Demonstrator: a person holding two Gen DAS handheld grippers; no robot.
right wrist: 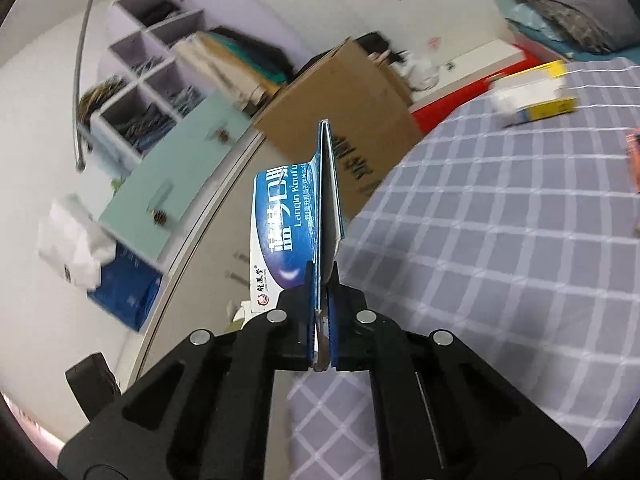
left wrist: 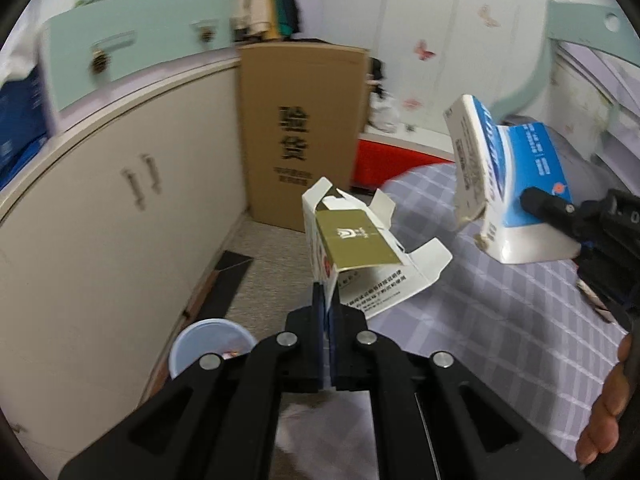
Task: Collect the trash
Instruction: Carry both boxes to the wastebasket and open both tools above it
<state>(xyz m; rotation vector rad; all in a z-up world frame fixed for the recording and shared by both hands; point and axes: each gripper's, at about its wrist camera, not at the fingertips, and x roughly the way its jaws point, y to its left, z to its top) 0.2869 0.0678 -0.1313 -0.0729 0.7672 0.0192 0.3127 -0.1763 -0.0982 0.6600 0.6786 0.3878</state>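
My left gripper (left wrist: 328, 300) is shut on a torn-open white carton with a gold panel (left wrist: 360, 244), held up over the edge of the checked bed cover (left wrist: 500, 320). My right gripper (right wrist: 322, 276) is shut on a flattened blue and white medicine box (right wrist: 288, 232). In the left wrist view that same blue and white box (left wrist: 516, 184) hangs at the right, pinched by the right gripper's black fingers (left wrist: 548, 204). A light blue plastic bin (left wrist: 200, 340) stands on the floor beside the bed, low in the left wrist view.
A tall brown cardboard box (left wrist: 300, 132) leans in the corner between the cream cabinet (left wrist: 100, 240) and the bed. A yellow and white box (right wrist: 536, 94) and an orange item (right wrist: 634, 156) lie on the checked cover. A person's hand (left wrist: 608, 412) shows at the lower right.
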